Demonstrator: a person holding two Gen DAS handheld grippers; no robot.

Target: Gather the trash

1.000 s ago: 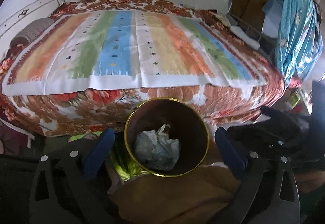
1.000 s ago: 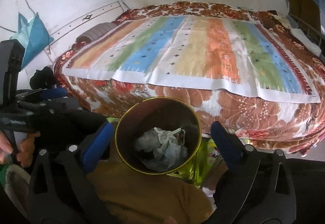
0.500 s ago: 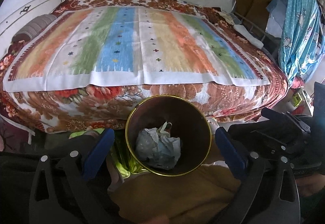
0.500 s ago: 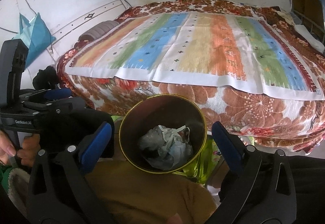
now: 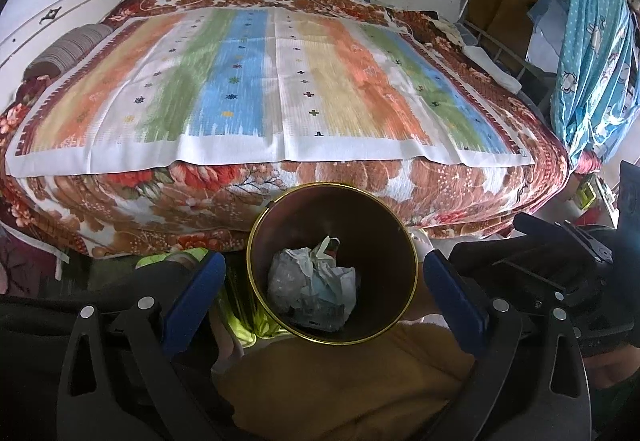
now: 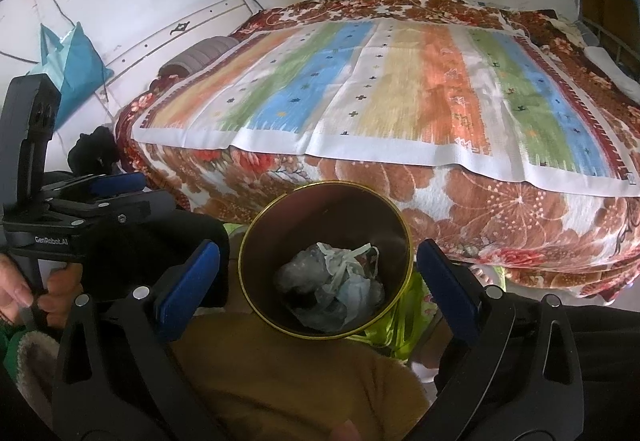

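**Both grippers spread over the bin**

While both grippers stand spread wide and grip nothing, a round bin (image 5: 332,265) with a gold rim sits between their blue pads in each wrist view. In the left view the left gripper (image 5: 325,283) frames the bin, its fingers (image 5: 192,297) apart at about 8 and 4 o'clock of the rim and not touching it. In the right view the right gripper (image 6: 318,275) frames the same bin (image 6: 326,261) the same way.

Trash (image 5: 312,291) lies at the bottom of the bin: crumpled clear and white plastic with a knotted strip on top, also seen in the right view (image 6: 332,295). The bin rests against mustard cloth (image 5: 348,381) at 6 o'clock, with green plastic (image 5: 244,317) beside it at 8 o'clock.

At 12 o'clock of the bin is a bed (image 5: 224,209) with a floral blanket, and a striped sheet (image 5: 256,89) lies flat on it. A blue bag (image 6: 68,61) hangs on the wall at 10 o'clock in the right view. There, too, a hand (image 6: 36,293) holds the left gripper's handle at 9 o'clock.
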